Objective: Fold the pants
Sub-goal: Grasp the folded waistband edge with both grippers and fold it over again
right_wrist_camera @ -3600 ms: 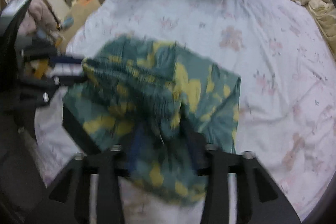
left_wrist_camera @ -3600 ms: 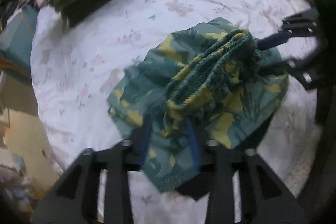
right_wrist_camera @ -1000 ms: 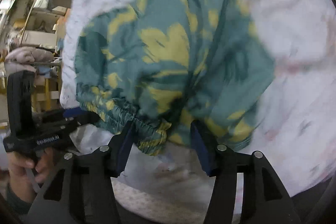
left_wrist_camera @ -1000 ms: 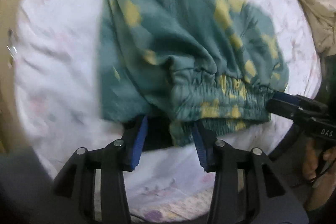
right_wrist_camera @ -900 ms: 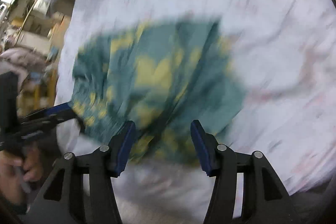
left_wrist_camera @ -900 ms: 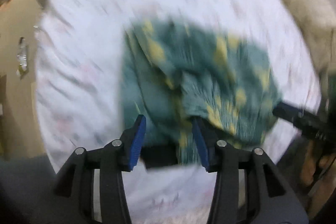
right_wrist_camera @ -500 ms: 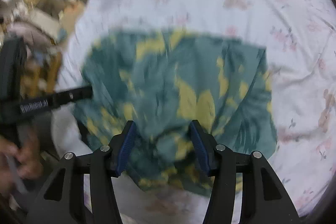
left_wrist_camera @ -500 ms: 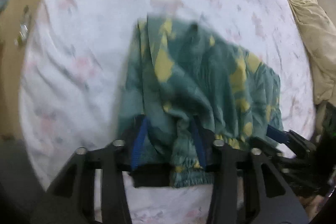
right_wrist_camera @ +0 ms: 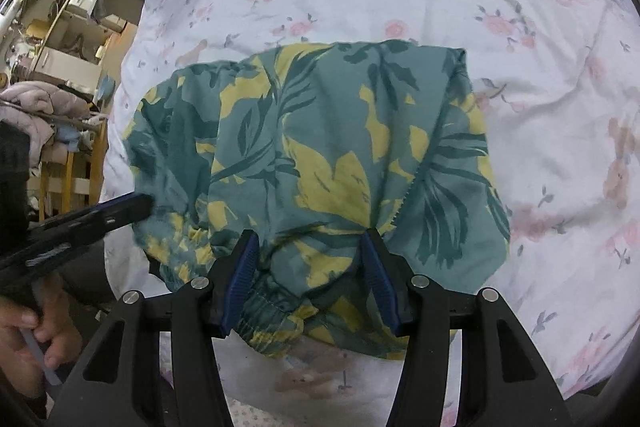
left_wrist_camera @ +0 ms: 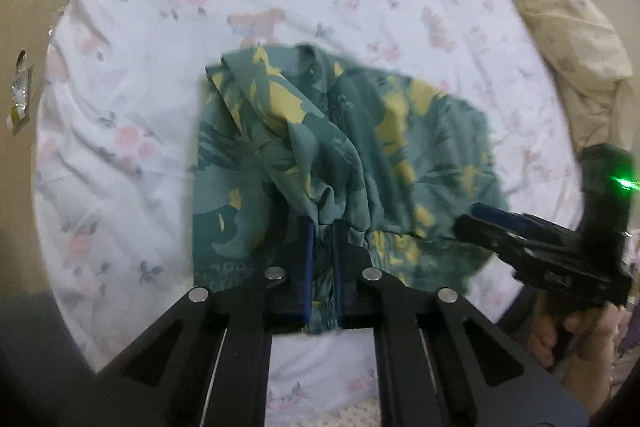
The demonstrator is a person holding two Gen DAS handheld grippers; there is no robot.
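Pants [left_wrist_camera: 344, 147] on bedsheet [left_wrist_camera: 132, 75] – waistband in left tool [left_wrist_camera: 322, 227], right tool [right_wrist_camera: 310, 239] wide.

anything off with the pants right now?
The pants aren't flat: fabric is bunched in a ridge above the left gripper, which is shut on the waistband. The right gripper is open, with cloth between its fingers.
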